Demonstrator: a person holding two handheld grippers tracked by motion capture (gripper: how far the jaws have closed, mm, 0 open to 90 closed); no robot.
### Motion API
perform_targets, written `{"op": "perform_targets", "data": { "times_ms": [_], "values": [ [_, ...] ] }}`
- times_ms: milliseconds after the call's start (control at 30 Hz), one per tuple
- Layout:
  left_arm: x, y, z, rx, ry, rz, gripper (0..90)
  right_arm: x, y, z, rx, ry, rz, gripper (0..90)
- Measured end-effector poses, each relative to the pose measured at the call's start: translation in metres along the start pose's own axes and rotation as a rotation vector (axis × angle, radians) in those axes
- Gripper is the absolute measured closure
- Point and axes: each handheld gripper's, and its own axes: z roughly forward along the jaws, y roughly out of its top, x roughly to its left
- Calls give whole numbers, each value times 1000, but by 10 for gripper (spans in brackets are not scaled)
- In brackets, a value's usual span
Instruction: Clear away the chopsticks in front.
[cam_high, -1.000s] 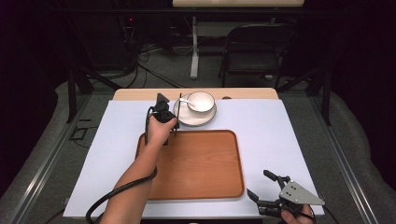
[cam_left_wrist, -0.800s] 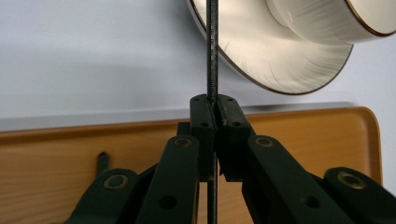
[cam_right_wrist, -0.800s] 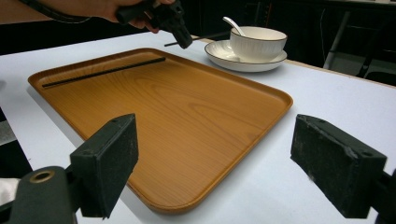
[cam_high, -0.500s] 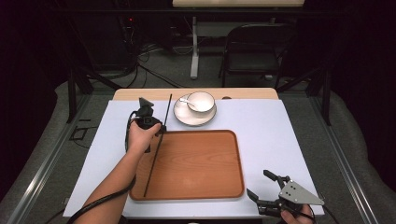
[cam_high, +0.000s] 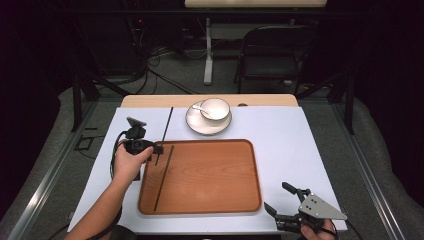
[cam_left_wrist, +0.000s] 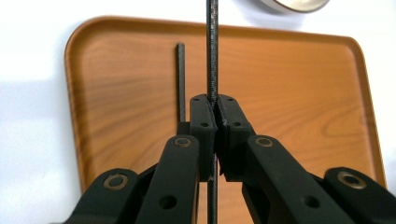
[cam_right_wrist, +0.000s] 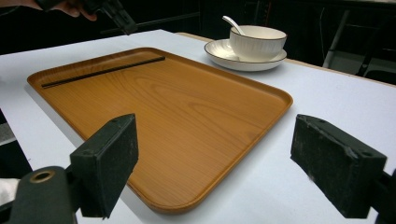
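My left gripper (cam_high: 158, 148) is shut on a thin black stick (cam_high: 167, 126) over the far left corner of the wooden tray (cam_high: 210, 200). In the left gripper view the jaws (cam_left_wrist: 214, 100) pinch this stick (cam_left_wrist: 211, 56), which runs straight up past them. A second black stick (cam_high: 163, 177) lies flat in the tray along its left side, seen too as the lying stick (cam_left_wrist: 180, 79) and from the right gripper view (cam_right_wrist: 102, 71). My right gripper (cam_high: 276, 196) rests open near the tray's near right corner, with nothing between its pads (cam_right_wrist: 222, 163).
A white bowl (cam_high: 215, 108) with a spoon stands on a saucer (cam_high: 199, 128) just beyond the tray's far edge. The table is covered by a white sheet (cam_high: 300, 145). A dark chair (cam_high: 275, 55) stands behind the table.
My left hand has carried the held stick leftward and nearer to the person, from beside the bowl to the tray's far left corner. The right gripper has stayed put.
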Motion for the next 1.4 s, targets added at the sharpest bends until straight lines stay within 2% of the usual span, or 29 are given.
{"op": "perform_targets", "data": {
  "times_ms": [333,700,800,967,1067,1233,1400],
  "values": [
    [4,-33,-17,-10,-22,29,862,0,0,0,2,-3,2,142],
    [6,-67,-13,6,-21,32,861,0,0,0,2,-3,5,142],
    [7,-77,-11,18,-5,38,861,0,0,0,2,-3,5,142],
    [7,-92,-9,28,-3,40,861,0,0,0,0,-4,2,142],
    [7,-98,-8,47,4,44,861,0,0,0,1,-3,3,142],
    [5,-103,-6,66,48,61,861,0,0,0,1,-3,1,142],
    [10,-107,-2,86,47,42,860,0,0,0,1,-3,2,142]
  ]
}}
